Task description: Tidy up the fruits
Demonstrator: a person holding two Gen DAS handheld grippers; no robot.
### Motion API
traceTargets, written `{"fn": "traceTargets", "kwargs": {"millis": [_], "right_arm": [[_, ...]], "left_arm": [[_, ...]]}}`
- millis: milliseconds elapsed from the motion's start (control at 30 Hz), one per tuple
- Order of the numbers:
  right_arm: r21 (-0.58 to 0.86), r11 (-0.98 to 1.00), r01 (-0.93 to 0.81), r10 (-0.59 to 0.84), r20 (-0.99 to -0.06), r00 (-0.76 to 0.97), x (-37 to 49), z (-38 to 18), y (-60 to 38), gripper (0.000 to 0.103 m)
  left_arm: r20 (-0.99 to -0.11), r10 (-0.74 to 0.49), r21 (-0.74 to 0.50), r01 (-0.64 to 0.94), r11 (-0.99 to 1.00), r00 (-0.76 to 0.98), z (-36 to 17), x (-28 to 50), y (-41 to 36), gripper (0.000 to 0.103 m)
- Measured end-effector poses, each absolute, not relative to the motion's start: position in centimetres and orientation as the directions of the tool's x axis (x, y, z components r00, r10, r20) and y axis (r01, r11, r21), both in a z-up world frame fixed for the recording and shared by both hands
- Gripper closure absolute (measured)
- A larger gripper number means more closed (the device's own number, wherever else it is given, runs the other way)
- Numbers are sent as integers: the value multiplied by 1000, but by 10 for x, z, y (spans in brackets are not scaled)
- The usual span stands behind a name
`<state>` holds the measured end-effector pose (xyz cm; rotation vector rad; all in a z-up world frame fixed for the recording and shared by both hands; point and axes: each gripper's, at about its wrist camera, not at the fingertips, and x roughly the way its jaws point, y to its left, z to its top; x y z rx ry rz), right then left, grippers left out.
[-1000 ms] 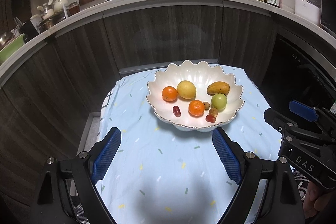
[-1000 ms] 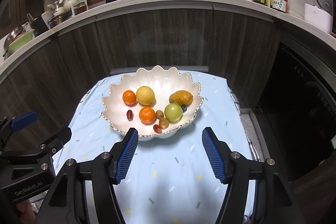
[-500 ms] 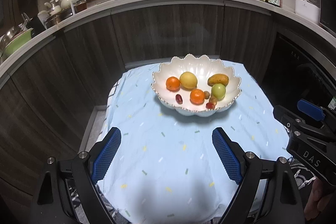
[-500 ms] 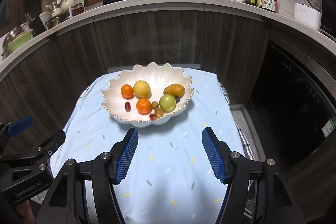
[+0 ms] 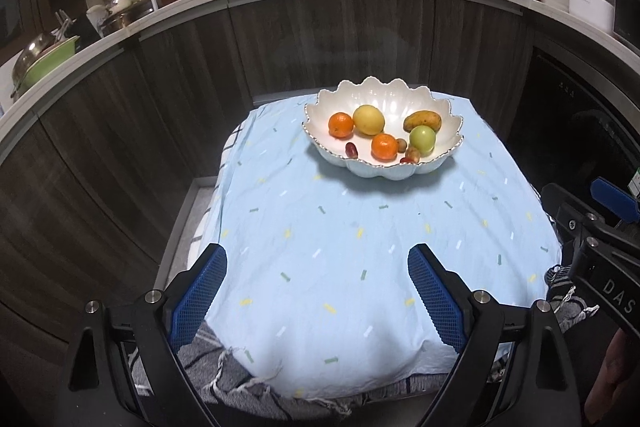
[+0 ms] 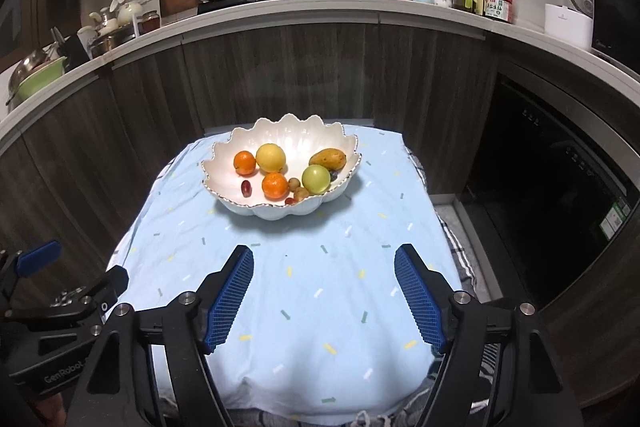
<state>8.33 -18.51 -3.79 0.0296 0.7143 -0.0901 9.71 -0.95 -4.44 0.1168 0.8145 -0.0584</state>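
Now both my left tool and right tool are opening, nothing between them. Fruits in the bowl look smooth and soft. I'd pinch the orange gently across its middle.

We list a white scalloped bowl with a silver-edged rim; in it we count two orange mandarins, one yellow round fruit, one yellow-brown mango, one pale green fruit, one dark red grape and small tan-brown fruits. We list a light blue cloth flecked with short yellow, white and green dashes, over a grey and white checked cloth. Our gripper pads are blue mesh on black frames. Cabinet fronts are dark wood grain; the counter edge is white.
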Motion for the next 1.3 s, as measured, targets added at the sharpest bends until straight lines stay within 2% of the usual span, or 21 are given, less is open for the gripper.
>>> {"fn": "traceTargets", "kwargs": {"millis": [333,1300], "right_arm": [[15,996,88,-58,-644,763,60,-40,-185,29],[16,997,80,-51,-645,763,55,-41,-183,29]], "left_arm": [[-708,21,75,45,996,706,-43,75,-2,6],[-695,26,78,39,996,719,-40,69,-4,5]]}}
